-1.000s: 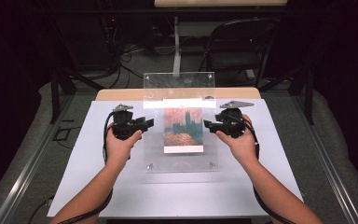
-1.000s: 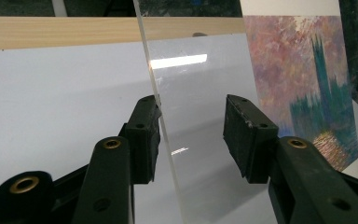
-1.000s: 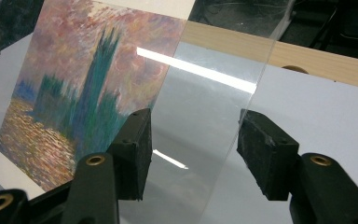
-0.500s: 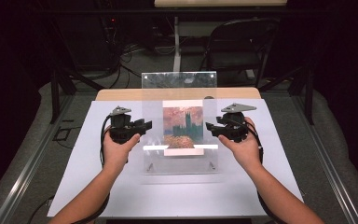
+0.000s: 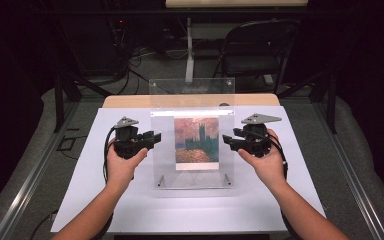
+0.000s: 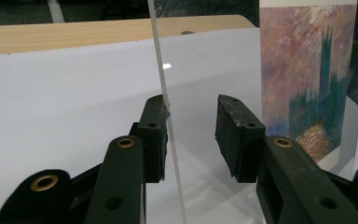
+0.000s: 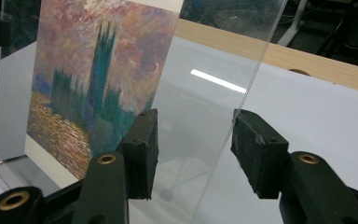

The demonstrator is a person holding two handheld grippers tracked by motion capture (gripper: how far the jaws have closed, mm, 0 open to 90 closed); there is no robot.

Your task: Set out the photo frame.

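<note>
A high camera looks forward and down on my table [image 5: 105, 200]. One close camera rides each of my tongs, facing inward. All share the painting [image 5: 196, 140].

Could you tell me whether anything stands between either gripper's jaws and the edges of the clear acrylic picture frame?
Nothing visible does. The left gripper and right gripper each straddle a side edge of the acrylic frame; the jaws have just been closing around it, with the white table bare on both sides.

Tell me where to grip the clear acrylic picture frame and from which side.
Grip the clear acrylic frame by its bare side margins, one gripper from each side. The panel stands tilted up and thin-edged, so the fingers straddle an edge; the painting covers the middle.
</note>
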